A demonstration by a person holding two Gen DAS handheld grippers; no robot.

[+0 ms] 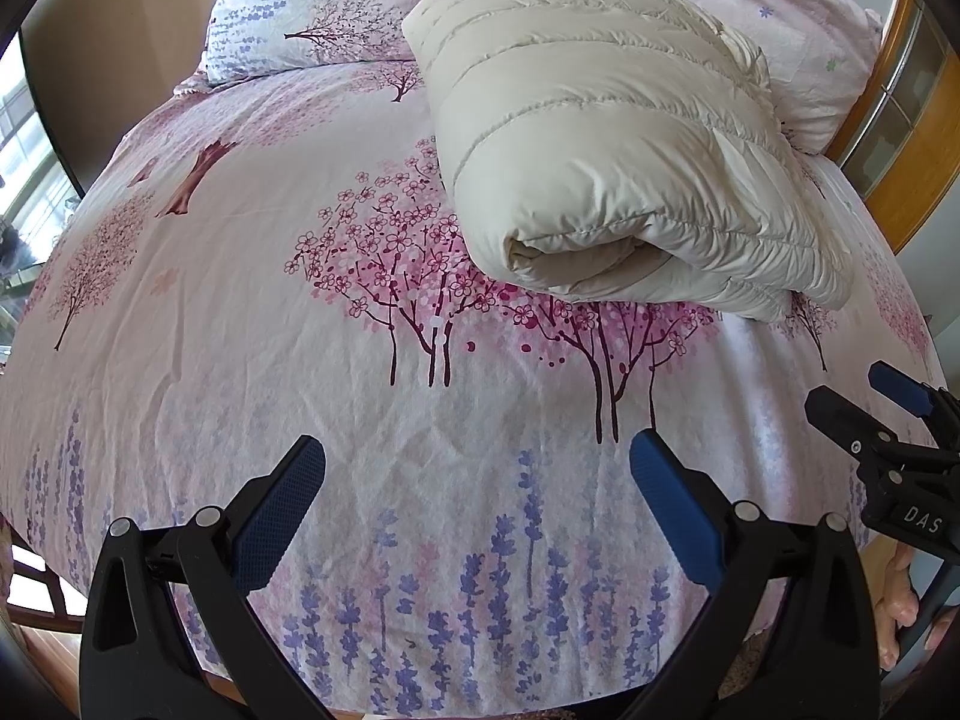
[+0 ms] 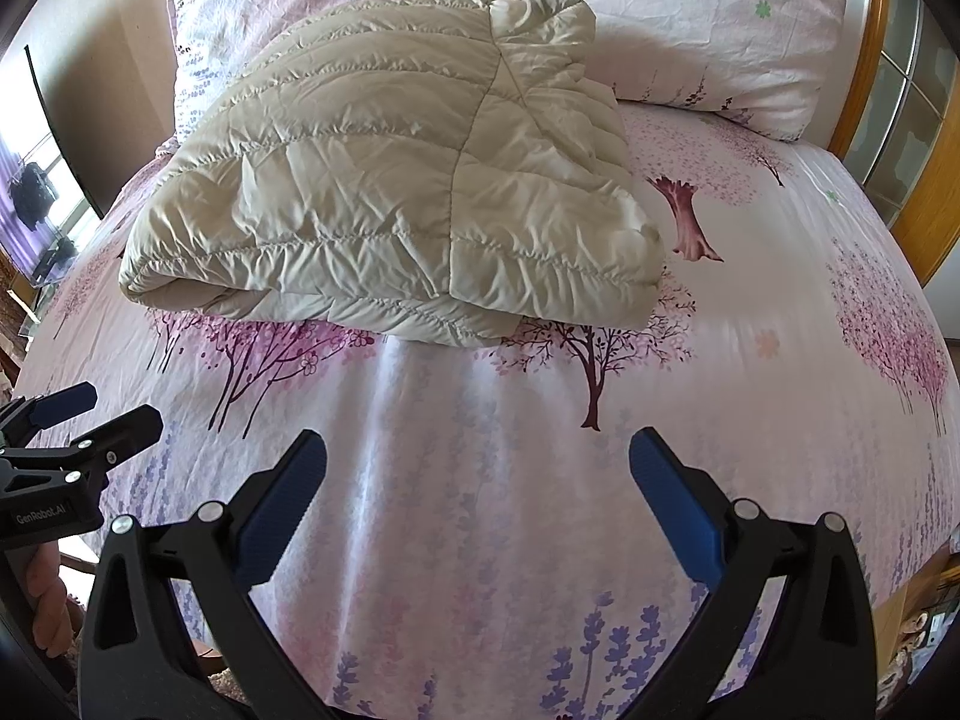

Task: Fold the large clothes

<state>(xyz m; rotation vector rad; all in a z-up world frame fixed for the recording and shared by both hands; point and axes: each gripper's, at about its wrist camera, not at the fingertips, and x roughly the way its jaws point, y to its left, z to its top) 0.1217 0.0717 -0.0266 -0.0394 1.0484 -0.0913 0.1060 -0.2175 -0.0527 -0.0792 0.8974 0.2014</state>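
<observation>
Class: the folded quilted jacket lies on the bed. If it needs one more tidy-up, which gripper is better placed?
Probably the right gripper: the jacket lies nearly straight ahead of its open fingers. From the left gripper, also open, the jacket sits off to the right.

White capital letters reading "DAS" stand on the black body of the right gripper [image 1: 864, 414], seen at the right edge of the left wrist view, just above the fingers of the hand [image 1: 903, 606] holding it. In the right wrist view, small white lettering reading "GenRobot.AI" runs along the black body of the left gripper [image 2: 90, 414] at the left edge of the frame, above the hand [image 2: 51, 606] gripping its handle. No other writing, number or brand mark can be read anywhere in either view.
</observation>
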